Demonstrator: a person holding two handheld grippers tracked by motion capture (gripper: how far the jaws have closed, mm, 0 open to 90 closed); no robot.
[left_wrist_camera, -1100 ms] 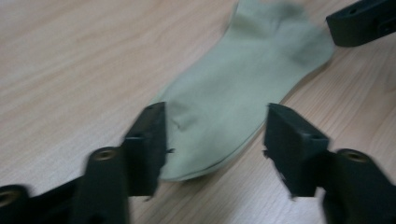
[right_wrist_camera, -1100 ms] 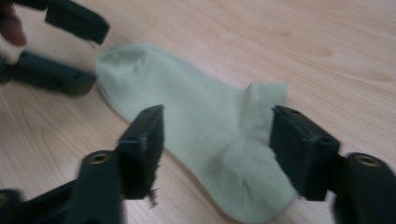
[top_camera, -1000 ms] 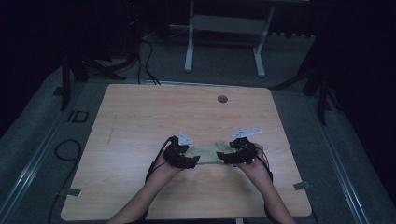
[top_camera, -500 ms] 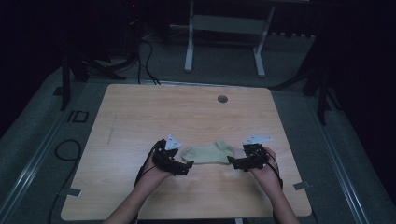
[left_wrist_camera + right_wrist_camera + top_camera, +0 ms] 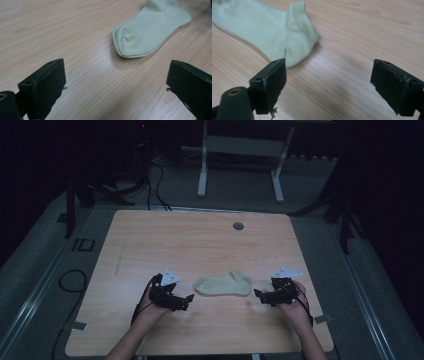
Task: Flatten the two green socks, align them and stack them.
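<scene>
So there's 1 pale green sock (image 5: 223,284) lying flat on the wooden table (image 5: 150,240), stretched out sideways, toe end pointing at the left gripper (image 5: 186,298) and cuff end toward the right gripper (image 5: 259,294). Both grippers sit just off the sock's ends, not touching it. Left one's jaws have just been opening and now stand spread wide with nothing between them; same for the right. In the left gripper view the sock's toe (image 5: 130,42) lies ahead on bare wood. Past the sock, near the table's far edge, there's a small round grey grommet (image 5: 238,226). Beyond the table: grey carpet, some cables (image 5: 155,175), a white table frame (image 5: 240,165), dark room.
</scene>
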